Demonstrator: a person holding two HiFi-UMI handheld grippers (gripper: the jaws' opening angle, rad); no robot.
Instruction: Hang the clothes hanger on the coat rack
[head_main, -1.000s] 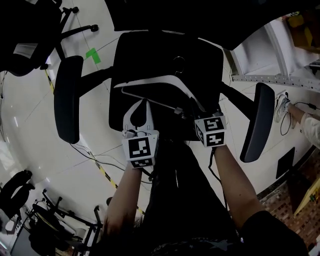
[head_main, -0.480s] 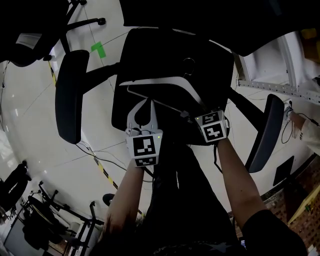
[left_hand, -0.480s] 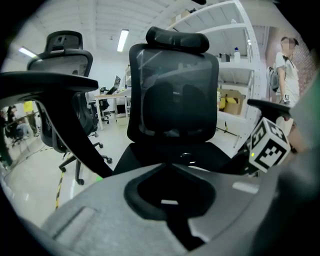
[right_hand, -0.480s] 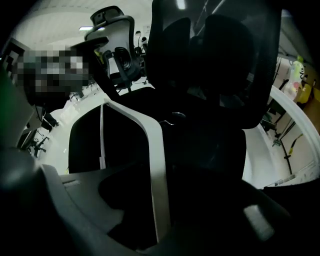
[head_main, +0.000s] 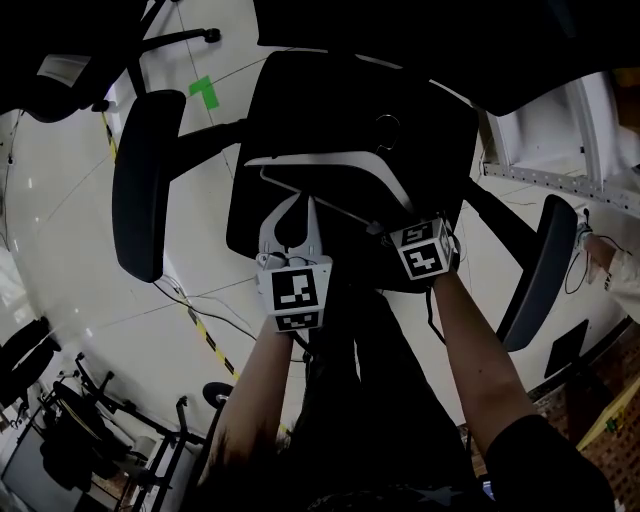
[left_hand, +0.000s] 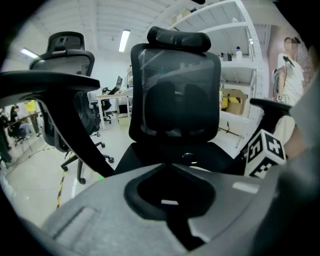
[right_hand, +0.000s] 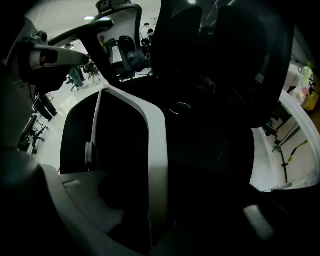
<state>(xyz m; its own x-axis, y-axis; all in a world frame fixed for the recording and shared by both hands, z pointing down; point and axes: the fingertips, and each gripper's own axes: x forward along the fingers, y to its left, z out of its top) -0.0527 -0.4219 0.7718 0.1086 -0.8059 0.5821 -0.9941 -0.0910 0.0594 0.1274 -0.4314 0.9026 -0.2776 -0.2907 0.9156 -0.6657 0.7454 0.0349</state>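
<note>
White clothes hanger (head_main: 310, 158) lies flat on the black office chair seat (head_main: 300, 100). Right gripper (head_main: 398, 222) straddles one hanger arm — jaws have just been opening, now wide, with a gap beside the arm. Left gripper (head_main: 300, 200) has its jaws closed and empty, over the hanger's bar. Glossy white floor (head_main: 60, 230); shelving (head_main: 560, 130) at right.

I read this as an open-plan office-lab: black mesh swivel office chairs (left_hand: 175, 90), white metal shelving (left_hand: 240, 65) holding boxes, long work desks (left_hand: 112, 95) behind, fluorescent ceiling strip light (left_hand: 124, 40), glossy white floor (head_main: 70, 230) with yellow-black tape (head_main: 205, 345).
</note>
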